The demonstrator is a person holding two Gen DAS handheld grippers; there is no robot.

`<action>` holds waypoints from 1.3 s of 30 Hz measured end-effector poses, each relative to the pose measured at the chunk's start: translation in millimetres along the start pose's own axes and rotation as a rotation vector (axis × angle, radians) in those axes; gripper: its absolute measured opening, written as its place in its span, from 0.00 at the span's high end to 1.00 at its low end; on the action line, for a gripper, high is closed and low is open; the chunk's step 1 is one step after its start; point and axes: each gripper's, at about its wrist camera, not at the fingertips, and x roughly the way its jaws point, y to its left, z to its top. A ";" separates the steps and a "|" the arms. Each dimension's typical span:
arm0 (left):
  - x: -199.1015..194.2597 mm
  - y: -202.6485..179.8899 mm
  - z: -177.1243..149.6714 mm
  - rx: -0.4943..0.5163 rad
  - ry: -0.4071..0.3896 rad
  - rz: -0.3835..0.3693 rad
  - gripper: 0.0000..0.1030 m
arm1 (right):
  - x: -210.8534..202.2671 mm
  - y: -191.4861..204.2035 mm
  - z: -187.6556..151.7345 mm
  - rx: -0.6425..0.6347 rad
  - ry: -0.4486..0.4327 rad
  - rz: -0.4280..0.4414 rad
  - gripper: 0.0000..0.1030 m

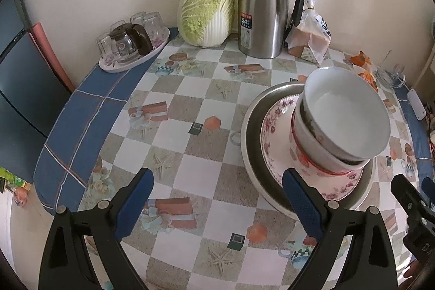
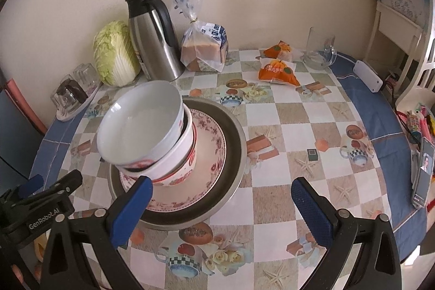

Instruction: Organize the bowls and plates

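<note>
On the bench (image 2: 299, 143), bowls (image 2: 141, 127) sit tilted atop a floral plate (image 2: 209, 154) inside a metal basin (image 2: 233, 154); left tool (image 1: 217, 205) and right tool (image 2: 221, 211) both gape, empty. Stacking looks done; straightening the top bowl seems next.

Tilted bowls (image 2: 141, 132) stacked on floral plate (image 2: 209, 154)

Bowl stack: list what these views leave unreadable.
- Bowl count: the top bowl covers those nested below, in both views.
- Floral plate centre: under the bowls.
- Metal basin near rim: behind the right gripper finger.
- Thermos label: too small.
</note>
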 end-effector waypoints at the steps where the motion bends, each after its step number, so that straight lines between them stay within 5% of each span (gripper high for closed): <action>1: 0.8 1.0 -1.5 0.002 0.003 0.001 0.07 | 1.4 0.0 -1.3 0.000 0.003 -0.003 0.00; 6: 9.1 -0.4 -9.4 0.050 0.020 0.058 0.07 | 8.5 2.0 -9.8 -0.009 0.024 -0.009 0.00; 39: 29.1 -5.3 -20.8 0.094 0.088 0.041 0.07 | 34.7 7.9 -28.5 -0.060 0.100 -0.024 0.00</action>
